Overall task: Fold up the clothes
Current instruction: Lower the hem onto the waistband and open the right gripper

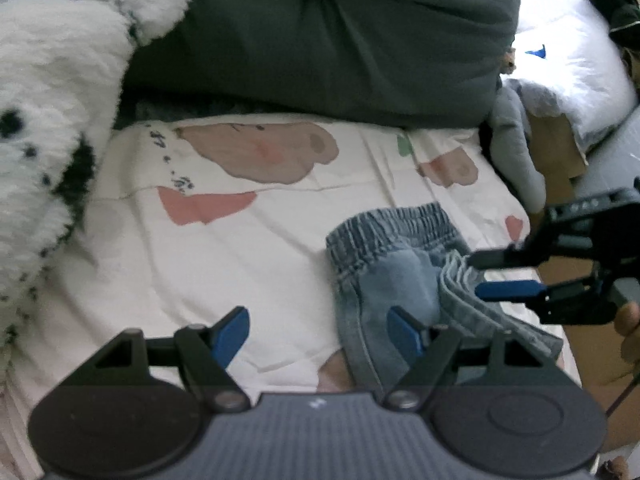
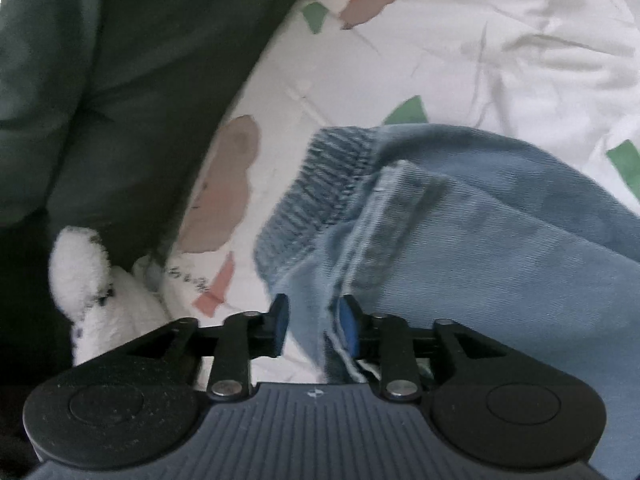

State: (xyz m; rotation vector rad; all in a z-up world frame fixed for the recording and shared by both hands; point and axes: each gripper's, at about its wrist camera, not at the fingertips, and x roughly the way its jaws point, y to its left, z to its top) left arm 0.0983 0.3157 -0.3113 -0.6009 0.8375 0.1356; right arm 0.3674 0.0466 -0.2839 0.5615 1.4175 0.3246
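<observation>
Your left gripper (image 1: pixel 318 334) spread wide, grasping nothing, its right pad just touching jeans (image 1: pixel 384 276). Jeans bunched near right edge of sheet (image 1: pixel 240 264), elastic waistband toward dark pillow (image 1: pixel 320 40). Your right gripper (image 2: pixel 314 322) has 2 pads half-closed around jeans hem, denim between them; real pinch or not, can't tell. Plush (image 1: pixel 52 100) at left edge.

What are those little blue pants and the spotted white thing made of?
The pants look like washed denim: twill weave, faded blue, stitched seams, ribbed elastic waistband. The spotted thing looks like plush, probably synthetic: fuzzy white pile with black flecks.
</observation>
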